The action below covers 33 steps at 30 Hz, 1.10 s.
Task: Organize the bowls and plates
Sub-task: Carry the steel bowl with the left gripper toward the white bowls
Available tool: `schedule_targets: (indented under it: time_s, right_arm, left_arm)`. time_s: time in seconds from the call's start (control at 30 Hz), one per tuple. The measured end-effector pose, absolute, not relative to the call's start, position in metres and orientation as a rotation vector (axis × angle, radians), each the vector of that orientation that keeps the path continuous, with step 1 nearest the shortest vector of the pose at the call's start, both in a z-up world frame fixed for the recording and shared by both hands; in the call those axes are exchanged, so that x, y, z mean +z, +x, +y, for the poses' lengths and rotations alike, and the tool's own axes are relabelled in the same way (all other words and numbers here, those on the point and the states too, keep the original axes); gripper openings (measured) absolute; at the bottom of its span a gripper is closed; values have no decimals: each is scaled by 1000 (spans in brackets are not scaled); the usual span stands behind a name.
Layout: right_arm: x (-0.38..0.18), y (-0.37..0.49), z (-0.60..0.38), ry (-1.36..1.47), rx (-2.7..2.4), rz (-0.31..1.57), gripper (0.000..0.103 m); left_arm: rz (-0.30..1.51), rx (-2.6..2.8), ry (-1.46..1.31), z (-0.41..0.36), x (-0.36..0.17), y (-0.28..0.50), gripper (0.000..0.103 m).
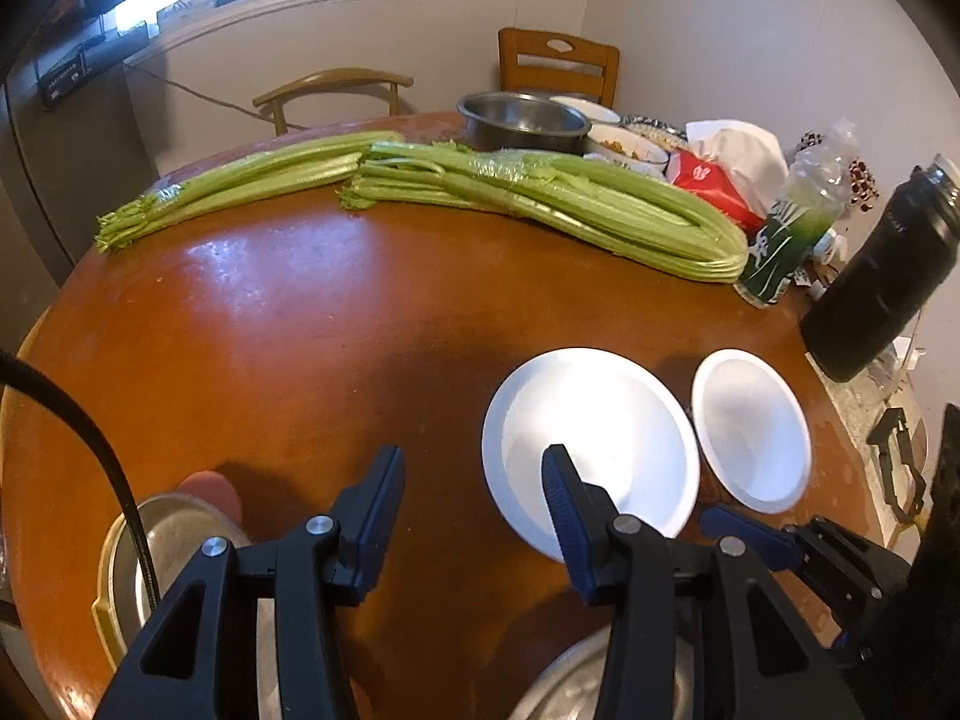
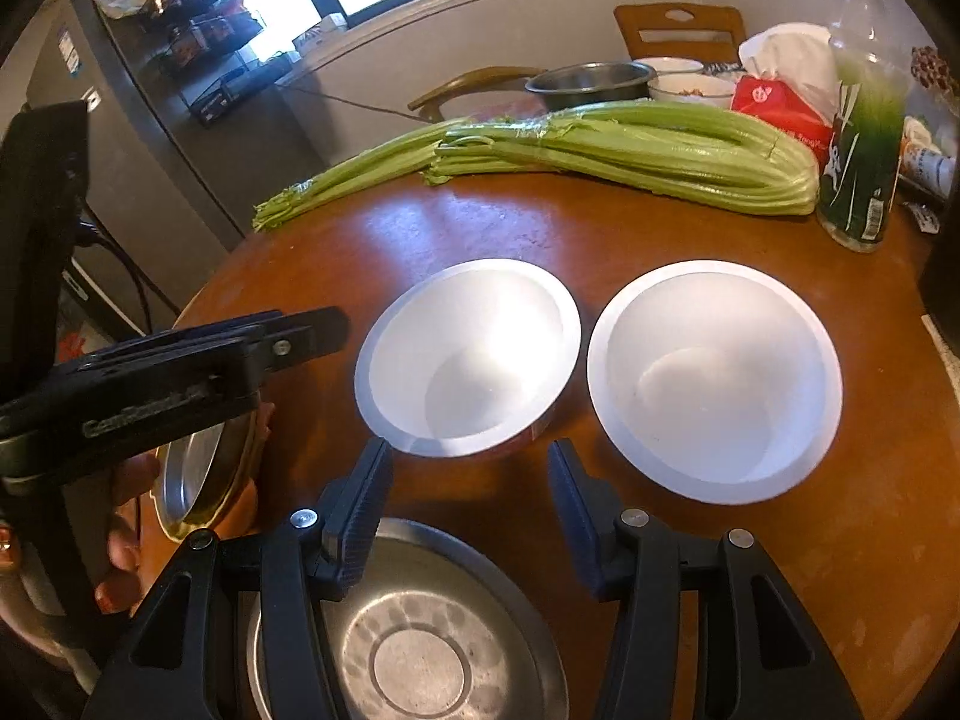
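Note:
Two white bowls stand side by side on the round brown table [image 1: 270, 330], the left bowl [image 1: 591, 450] [image 2: 468, 357] and the right bowl [image 1: 750, 429] [image 2: 714, 381]. My left gripper [image 1: 471, 480] hovers over bare table just left of the left bowl, open and holding nothing. My right gripper [image 2: 468, 468] is open too, its tips at the near rim of the left bowl, above a steel plate [image 2: 420, 648] [image 1: 564, 684]. A second steel dish [image 1: 174, 540] [image 2: 192, 480] with a yellowish rim lies at the table's near left edge, under the left gripper [image 2: 324, 324].
Two celery bunches [image 1: 540, 198] [image 2: 630, 144] lie across the far half of the table. Behind them are a steel basin [image 1: 522, 120], filled bowls and a red tissue box [image 1: 714, 186]. A green-filled bottle [image 1: 786, 234] and a black flask [image 1: 882, 276] stand at right. Chairs and a fridge [image 2: 150, 138] lie beyond.

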State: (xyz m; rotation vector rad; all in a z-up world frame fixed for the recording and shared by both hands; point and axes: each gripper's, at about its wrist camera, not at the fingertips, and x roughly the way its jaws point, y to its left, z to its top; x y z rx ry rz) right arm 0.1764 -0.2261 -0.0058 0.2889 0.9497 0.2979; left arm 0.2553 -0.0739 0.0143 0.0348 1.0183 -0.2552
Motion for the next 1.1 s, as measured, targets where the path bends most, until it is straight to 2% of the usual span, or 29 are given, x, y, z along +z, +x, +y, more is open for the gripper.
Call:
schedule_targets:
  time_s: [0.6,0.73,1.1]
  right_arm:
    - [-12,199,-222,244,300,955,55]
    - [-13,200,-217,207,309,944,55]
    - [-9,189,-209,168,344,929,55]
  left_arm:
    - [1128,-334,0,-91,-27,286,46]
    - [1125,-345,-5,-91,-28,286,43]
    - [1125,-352,8,-89,-23,273,43]
